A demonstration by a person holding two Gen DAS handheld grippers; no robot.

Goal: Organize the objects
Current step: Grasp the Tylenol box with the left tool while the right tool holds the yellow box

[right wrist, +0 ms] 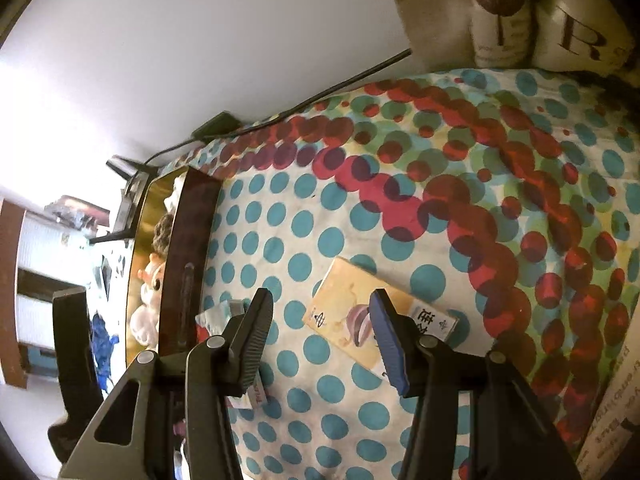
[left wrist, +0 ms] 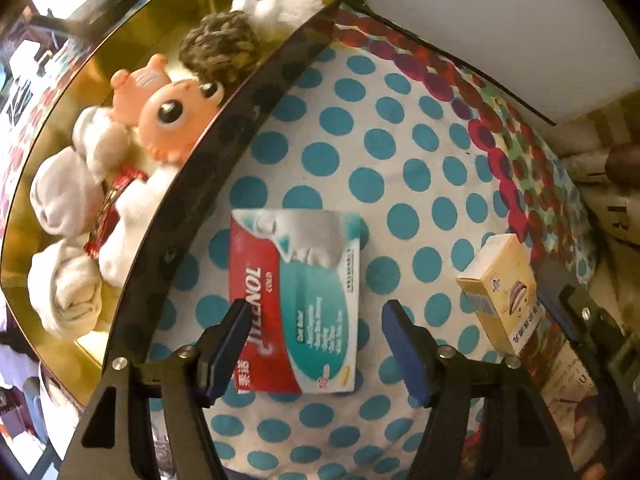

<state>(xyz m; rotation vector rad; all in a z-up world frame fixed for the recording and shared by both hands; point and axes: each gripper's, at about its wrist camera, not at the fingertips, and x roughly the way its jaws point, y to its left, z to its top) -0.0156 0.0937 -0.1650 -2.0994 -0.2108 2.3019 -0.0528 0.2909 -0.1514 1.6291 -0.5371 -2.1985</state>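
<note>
A red, white and teal medicine box (left wrist: 296, 300) lies flat on the polka-dot cloth (left wrist: 384, 152). My left gripper (left wrist: 314, 344) is open, its fingers on either side of the box's near end, just above it. A yellow box (left wrist: 502, 292) lies to the right; in the right wrist view it (right wrist: 360, 320) lies under my open right gripper (right wrist: 320, 340), whose right finger (right wrist: 386, 336) overlaps it. A gold-lined tray (left wrist: 256, 92) at left holds rolled white socks (left wrist: 68, 200), an orange doll (left wrist: 172, 116) and a brown knitted ball (left wrist: 220, 48).
A white wall and a black cable (right wrist: 320, 92) run behind the cloth. Printed cushions (right wrist: 560, 20) sit at the far right. The tray (right wrist: 192, 240) stands at the left of the right wrist view, with the medicine box (right wrist: 216, 316) partly hidden beside it.
</note>
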